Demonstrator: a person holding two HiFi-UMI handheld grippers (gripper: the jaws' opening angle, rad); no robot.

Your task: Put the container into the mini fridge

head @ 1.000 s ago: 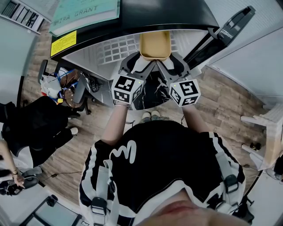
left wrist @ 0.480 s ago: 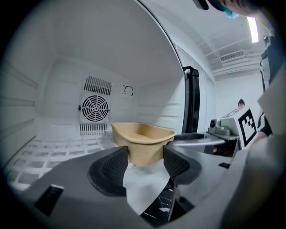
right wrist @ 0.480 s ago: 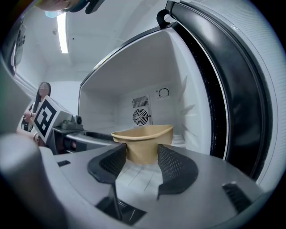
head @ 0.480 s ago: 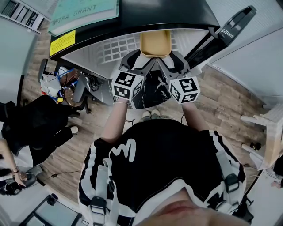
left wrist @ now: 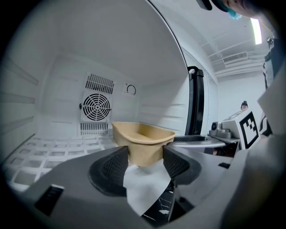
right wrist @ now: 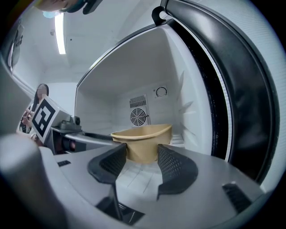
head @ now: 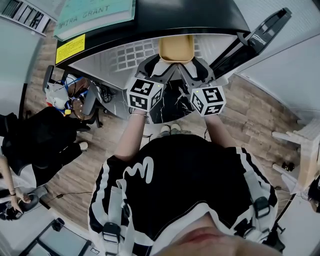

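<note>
The container (head: 175,50), a tan open bowl, is inside the mouth of the fridge (head: 150,15), just past the front edge and over the white grid floor (head: 127,57). Both claws grip it at its near end. The left claw (left wrist: 145,155) is narrowed onto the bowl, its two ribbed pads pressed against the lower wall on either side. The right claw (right wrist: 141,154) is likewise closed on the bowl's lower wall, one pad on each side. The claws' own bodies hide the base, so no view shows whether the bowl rests on the grid floor or is held just above it. The bowl sits upright and level, and what shows of its inside is empty. Behind it, well apart, the back wall carries a round fan grille (left wrist: 96,107) with a dial (left wrist: 130,89) up and to its right. The black door (head: 255,37) stands open on the right side. The two marker cubes (head: 145,93) sit side by side below the opening.
</note>
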